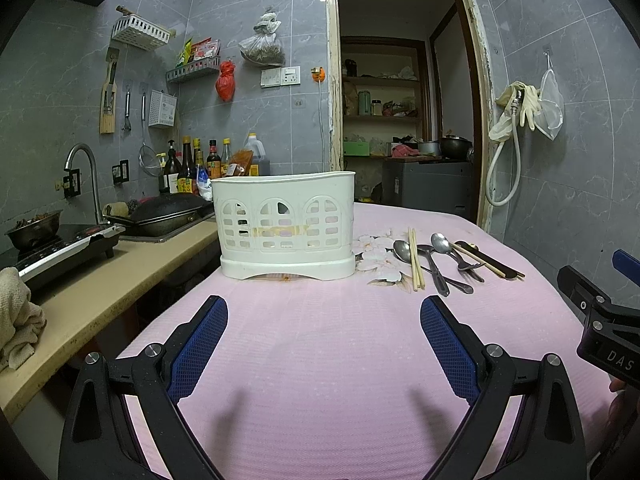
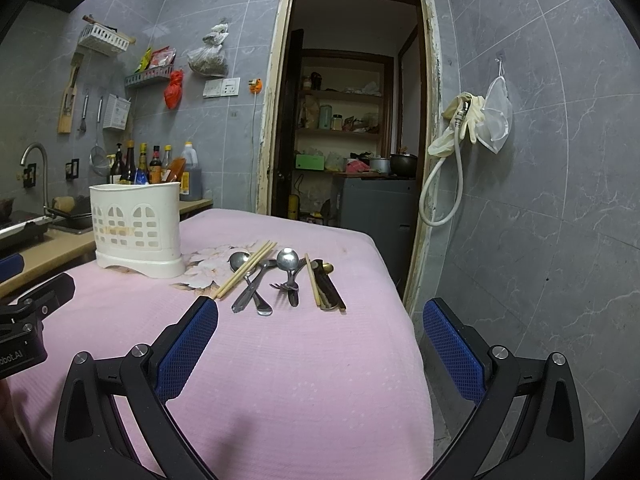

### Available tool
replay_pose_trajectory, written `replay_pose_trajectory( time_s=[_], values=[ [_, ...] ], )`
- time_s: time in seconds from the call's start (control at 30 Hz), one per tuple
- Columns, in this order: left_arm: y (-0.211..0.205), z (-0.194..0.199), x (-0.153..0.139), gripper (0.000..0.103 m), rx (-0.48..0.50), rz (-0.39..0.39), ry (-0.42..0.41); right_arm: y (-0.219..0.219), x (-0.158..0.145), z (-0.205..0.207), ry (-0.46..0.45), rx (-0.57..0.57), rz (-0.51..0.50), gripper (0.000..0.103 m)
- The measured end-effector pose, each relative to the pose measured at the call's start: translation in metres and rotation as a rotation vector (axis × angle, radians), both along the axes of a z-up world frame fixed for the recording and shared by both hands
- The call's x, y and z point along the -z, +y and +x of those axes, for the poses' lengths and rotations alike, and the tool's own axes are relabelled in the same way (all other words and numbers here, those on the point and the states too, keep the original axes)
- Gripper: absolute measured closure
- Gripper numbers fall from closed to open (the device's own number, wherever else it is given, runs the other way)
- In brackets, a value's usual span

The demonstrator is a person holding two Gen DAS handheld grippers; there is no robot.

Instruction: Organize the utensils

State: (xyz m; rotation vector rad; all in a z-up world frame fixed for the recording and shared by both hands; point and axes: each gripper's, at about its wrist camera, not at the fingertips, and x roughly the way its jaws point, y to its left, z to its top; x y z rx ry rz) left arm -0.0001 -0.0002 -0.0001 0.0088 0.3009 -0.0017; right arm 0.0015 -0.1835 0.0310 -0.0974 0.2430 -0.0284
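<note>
A white plastic utensil holder with arched cut-outs stands upright on the pink tablecloth; it also shows in the right wrist view. To its right lie loose utensils: pale wooden chopsticks, metal spoons, a fork and dark chopsticks. My left gripper is open and empty, short of the holder. My right gripper is open and empty, just short of the utensils.
A kitchen counter with a sink, faucet, wok, stove and sauce bottles runs along the left. The table's right edge drops to the floor beside the tiled wall. An open doorway lies behind.
</note>
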Motion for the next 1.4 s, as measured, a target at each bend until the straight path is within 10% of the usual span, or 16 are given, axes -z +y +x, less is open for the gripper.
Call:
replay_pose_trajectory(
  time_s=[1.03, 1.4],
  values=[
    [-0.004, 0.017, -0.006, 0.008, 0.018, 0.052, -0.016, -0.013, -0.007, 0.02, 0.051, -0.053, 0.045, 0.0],
    [-0.018, 0.073, -0.026, 0.008, 0.17, 0.105, 0.05, -0.052, -0.037, 0.06, 0.113, -0.055, 0.037, 0.0]
  ],
)
